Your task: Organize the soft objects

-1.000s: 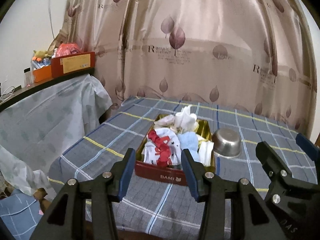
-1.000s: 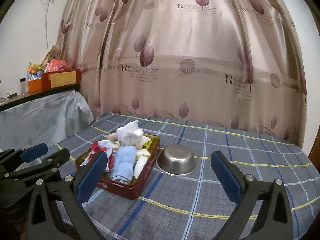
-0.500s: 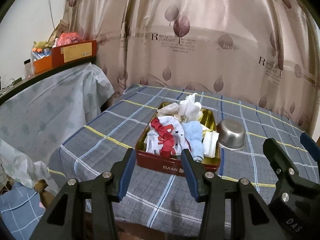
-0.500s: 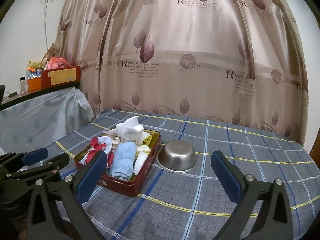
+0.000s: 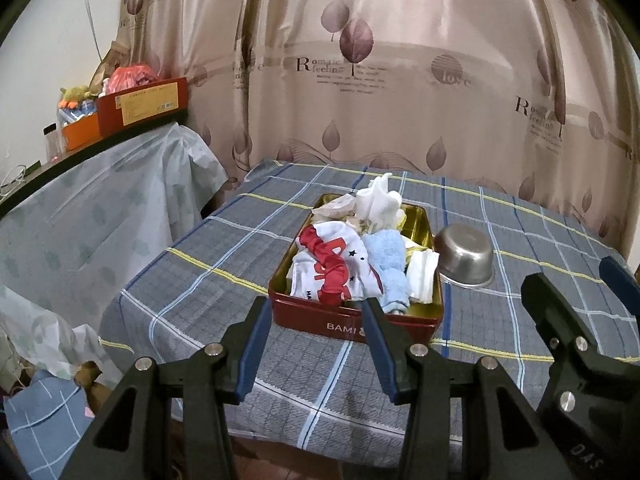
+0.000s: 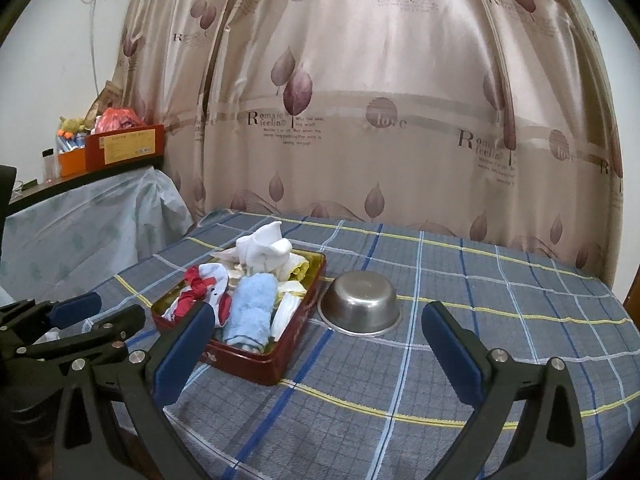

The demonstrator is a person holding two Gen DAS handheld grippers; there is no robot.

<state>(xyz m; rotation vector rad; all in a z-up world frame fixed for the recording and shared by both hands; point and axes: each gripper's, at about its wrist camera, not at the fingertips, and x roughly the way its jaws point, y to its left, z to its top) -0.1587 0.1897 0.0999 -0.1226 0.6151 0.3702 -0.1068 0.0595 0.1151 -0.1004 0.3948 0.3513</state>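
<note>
Left gripper (image 5: 316,334): held above the near edge of the table, blue-padded jaws parted to a moderate gap, nothing between them. Aimed toward the red tin (image 5: 352,322), which sat just ahead on the plaid tablecloth (image 5: 192,280). No contact with the tin or its contents.

Right gripper (image 6: 316,356): spread much wider, likewise gripping nothing, hovering over the cloth with the steel bowl (image 6: 362,300) visible through the gap between its pads. Seen also at the right margin of the left wrist view, beside the left tool and apart from it.

Inside the tin: a heap of soft things. Nearest the left front corner, a white garment with red trim and small stars (image 5: 332,264); just right of it, a rolled light-blue towel (image 5: 388,268); at the right wall, a folded white cloth (image 5: 422,276); at the far end, a bunched white piece (image 5: 378,200) rising above the rim. Gold inner lining showing at the far right corner.

Steel bowl resting upside down on the cloth, just beside the tin's right wall.

Behind the table, a beige curtain (image 6: 360,120) printed with leaves. Off to the left, a covered shelf carrying a red box (image 5: 144,100) and an orange box (image 5: 80,134).
</note>
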